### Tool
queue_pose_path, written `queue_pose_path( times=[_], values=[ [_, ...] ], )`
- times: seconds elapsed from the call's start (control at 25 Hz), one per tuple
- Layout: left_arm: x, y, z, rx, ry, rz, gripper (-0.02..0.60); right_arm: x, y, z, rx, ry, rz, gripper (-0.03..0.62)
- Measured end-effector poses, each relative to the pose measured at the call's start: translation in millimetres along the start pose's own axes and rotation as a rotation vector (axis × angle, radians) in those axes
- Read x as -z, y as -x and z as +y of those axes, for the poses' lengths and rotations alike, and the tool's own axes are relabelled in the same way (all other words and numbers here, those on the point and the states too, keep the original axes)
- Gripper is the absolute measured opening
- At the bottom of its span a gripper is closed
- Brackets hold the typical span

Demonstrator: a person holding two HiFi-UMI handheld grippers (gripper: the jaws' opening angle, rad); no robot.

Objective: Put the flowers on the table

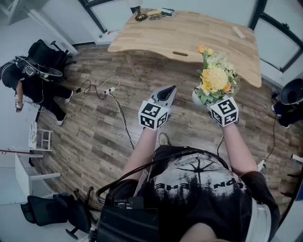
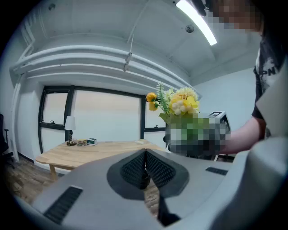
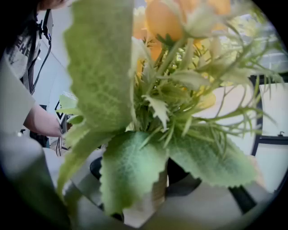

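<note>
The flowers [image 1: 215,78], a rounded bunch of yellow and orange blooms with pale feathery sprigs and broad, toothed, fuzzy green leaves, sit right of centre in the head view. They are off the table, above the plank floor [image 1: 94,137]. They stand in a small pale pot [image 1: 196,97], which looks ribbed in the right gripper view.

The right gripper [image 1: 202,100] grasps that pot: its jaws stand wide with the pot wedged between the dark pads, while leaves cover most of that gripper's view. Its marker cube is at right centre of the head view.

The left gripper [image 1: 167,93], grey and wedge-shaped, is just left of the pot and apart from it. Its jaws are clenched, the ribbed black pads [image 2: 135,170] meet along a seam, and they hold nothing.

The table [image 1: 189,33] fills the upper middle of the head view. It has a light wooden top with rounded corners, a curved front edge and a narrow slot [image 1: 180,53]. A lamp [image 1: 139,14] and a small box [image 1: 168,12] stand at its far edge.

At left centre, white cables [image 1: 106,90] coil on the floor. A person in black [image 1: 28,80] is at the upper left.
</note>
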State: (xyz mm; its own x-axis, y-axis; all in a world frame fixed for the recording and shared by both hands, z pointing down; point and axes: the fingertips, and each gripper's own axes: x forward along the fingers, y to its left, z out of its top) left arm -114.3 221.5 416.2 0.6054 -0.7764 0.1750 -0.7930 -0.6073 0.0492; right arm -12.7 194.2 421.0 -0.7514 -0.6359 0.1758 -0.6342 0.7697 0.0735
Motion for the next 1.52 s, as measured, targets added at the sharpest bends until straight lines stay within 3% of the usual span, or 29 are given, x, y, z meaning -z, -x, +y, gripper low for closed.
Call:
queue_pose_path(
  times=[1.12,1.52],
  values=[
    [8,-9,-9,-0.005,0.028,0.029,0.014,4,10,-3,-0.005,-0.015,-0.001,0.252],
    [2,-18,-12,0.005,-0.002,0.023,0.014,6,12,-18,0.008,0.003,-0.006,0.252]
  ],
)
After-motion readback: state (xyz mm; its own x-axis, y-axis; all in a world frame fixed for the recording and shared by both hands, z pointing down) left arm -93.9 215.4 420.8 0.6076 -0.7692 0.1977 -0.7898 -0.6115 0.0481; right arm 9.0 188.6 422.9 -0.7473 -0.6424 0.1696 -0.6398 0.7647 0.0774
